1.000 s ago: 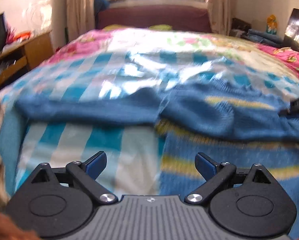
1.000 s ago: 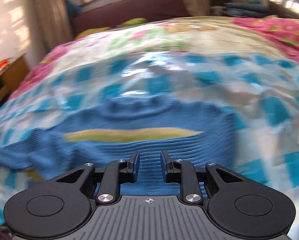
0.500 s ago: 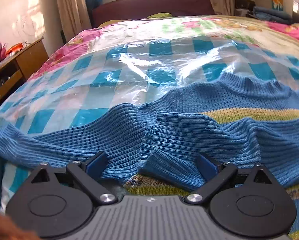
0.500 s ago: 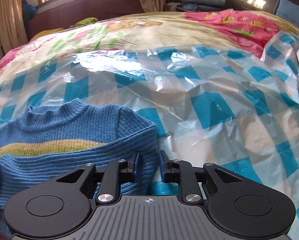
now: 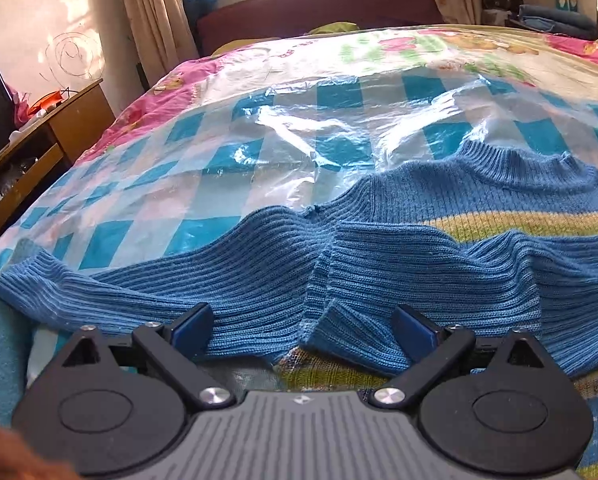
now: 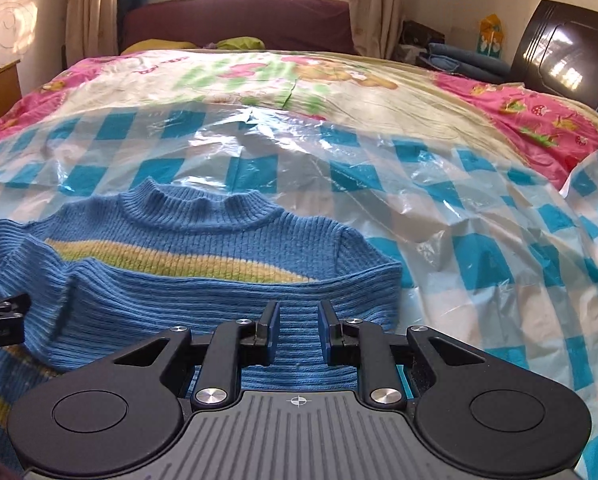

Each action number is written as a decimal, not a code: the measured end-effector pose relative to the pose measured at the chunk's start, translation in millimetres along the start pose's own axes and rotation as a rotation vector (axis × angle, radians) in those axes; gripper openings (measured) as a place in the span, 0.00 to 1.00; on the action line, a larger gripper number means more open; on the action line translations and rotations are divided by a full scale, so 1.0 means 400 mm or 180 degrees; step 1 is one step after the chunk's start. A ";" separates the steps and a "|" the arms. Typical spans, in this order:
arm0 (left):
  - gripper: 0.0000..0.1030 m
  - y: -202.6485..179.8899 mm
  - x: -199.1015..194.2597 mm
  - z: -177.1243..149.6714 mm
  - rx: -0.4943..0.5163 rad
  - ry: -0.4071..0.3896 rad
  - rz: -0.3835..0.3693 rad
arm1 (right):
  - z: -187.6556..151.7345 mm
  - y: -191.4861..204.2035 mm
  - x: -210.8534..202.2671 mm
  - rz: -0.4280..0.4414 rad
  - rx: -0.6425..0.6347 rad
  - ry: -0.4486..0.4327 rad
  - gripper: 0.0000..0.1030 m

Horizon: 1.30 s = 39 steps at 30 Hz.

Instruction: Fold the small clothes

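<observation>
Both the left gripper (image 5: 303, 330) and the right gripper (image 6: 298, 332) share black linkage arms, silver screws, blue finger pads (image 5: 191, 328), round side discs and a ribbed grey body.

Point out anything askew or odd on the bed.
The sweater is unevenly folded: one sleeve trails out sideways, the other lies across the front. The plastic sheet beneath is wrinkled. No damage or spill.
</observation>
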<state>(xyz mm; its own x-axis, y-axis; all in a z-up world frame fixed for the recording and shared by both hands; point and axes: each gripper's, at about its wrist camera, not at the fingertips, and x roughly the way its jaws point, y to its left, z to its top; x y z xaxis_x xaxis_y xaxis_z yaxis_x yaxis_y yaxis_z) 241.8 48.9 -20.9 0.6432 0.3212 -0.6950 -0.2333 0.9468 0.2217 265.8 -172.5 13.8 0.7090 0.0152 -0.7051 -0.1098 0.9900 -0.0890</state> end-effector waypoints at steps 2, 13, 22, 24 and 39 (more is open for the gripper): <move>0.98 0.003 -0.007 0.000 -0.0026 -0.0015 0.0001 | 0.001 0.002 -0.001 0.0000 -0.0003 0.0029 0.19; 0.99 0.005 -0.001 -0.009 0.0000 0.0058 0.0036 | 0.002 0.029 -0.021 0.0019 -0.0052 0.0077 0.19; 0.99 0.043 -0.026 -0.022 -0.0135 0.0038 -0.0034 | 0.003 0.060 -0.028 0.0052 -0.0154 0.0087 0.20; 0.99 0.051 -0.030 -0.024 -0.0148 0.0031 -0.0040 | 0.003 0.070 -0.030 0.0063 -0.0174 0.0091 0.20; 0.98 0.184 -0.076 -0.062 -0.0589 0.0048 -0.0058 | 0.013 0.151 -0.055 0.0181 -0.0347 0.0074 0.20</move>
<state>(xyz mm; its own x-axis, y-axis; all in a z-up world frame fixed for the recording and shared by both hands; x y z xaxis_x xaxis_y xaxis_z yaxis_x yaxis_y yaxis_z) 186.9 108.3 -0.3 0.6380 0.3024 -0.7082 -0.3528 0.9322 0.0802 247.3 -112.4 27.4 0.6833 0.0664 -0.7272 -0.2255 0.9664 -0.1236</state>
